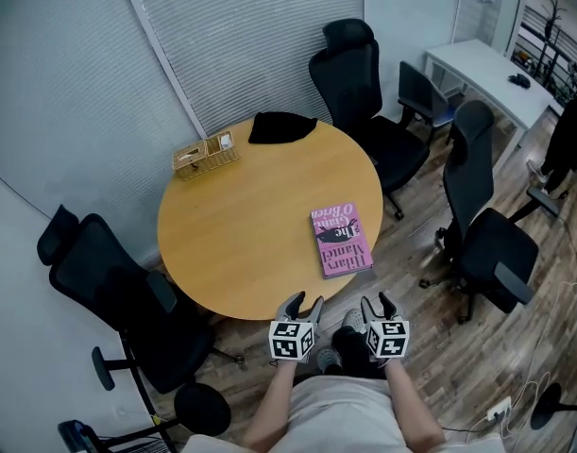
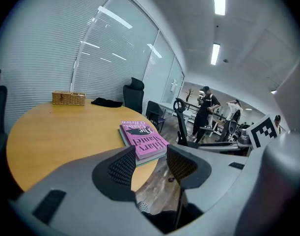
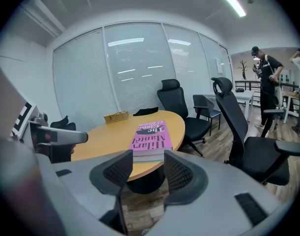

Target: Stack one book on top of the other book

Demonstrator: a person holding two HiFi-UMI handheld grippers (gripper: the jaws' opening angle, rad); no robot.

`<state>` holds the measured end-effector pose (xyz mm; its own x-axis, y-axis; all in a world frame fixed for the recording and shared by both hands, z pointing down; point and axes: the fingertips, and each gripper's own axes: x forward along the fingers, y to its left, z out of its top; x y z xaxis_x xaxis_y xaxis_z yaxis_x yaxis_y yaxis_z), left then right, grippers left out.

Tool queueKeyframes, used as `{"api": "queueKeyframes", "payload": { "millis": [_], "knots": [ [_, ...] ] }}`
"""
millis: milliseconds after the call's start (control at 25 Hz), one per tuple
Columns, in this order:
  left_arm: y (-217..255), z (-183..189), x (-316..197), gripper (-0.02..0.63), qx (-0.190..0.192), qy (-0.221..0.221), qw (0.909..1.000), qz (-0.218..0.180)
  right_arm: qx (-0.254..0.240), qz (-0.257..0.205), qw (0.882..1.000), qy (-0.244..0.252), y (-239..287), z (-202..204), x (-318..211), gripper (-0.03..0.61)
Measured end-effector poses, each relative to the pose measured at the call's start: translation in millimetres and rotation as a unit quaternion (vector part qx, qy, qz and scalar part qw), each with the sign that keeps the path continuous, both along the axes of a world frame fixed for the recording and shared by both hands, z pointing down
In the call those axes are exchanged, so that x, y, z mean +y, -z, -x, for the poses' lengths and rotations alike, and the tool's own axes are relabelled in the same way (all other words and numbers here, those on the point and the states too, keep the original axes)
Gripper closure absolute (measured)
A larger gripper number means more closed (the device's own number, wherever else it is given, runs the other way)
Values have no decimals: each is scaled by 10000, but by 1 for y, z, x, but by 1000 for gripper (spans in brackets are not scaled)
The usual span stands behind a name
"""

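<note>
At the far left a black office chair point(image 1: 109, 291) is standing against the round wooden table point(image 1: 241, 243), and on the table's far side a wicker basket point(image 1: 205, 155) is sitting just beside a black cloth point(image 1: 281, 126). We are holding the left gripper point(image 1: 300, 300) off the table's near edge, over the floor, with its jaws spread and nothing between them. To its right, near the table's right edge, the pink book point(image 1: 342, 240) is lying flat on top of a second book point(image 3: 147, 159), whose edges are showing beneath it. We are holding the right gripper point(image 1: 376, 300) just beside the left one, its jaws likewise spread and empty. More black office chairs point(image 1: 486, 234) are standing at the right.
</note>
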<state>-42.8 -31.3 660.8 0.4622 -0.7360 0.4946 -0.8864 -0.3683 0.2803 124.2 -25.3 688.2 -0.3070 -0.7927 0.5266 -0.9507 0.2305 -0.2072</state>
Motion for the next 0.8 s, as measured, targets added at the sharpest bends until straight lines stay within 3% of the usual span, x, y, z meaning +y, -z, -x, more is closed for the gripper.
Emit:
{"api": "queueKeyframes", "payload": {
  "millis": [160,480,800],
  "knots": [
    [4,2,-6,415,53,34,10000,-64,13,1,10000,-5,-2,2,4,385],
    [9,7,-7,518,23,114,9998,-183,-78,-69,9999,-66,-1,-2,-3,432],
    [4,15,-3,578,88,358,9993,-99,-124,2,9999,-74,-8,-9,1,549]
  ]
}}
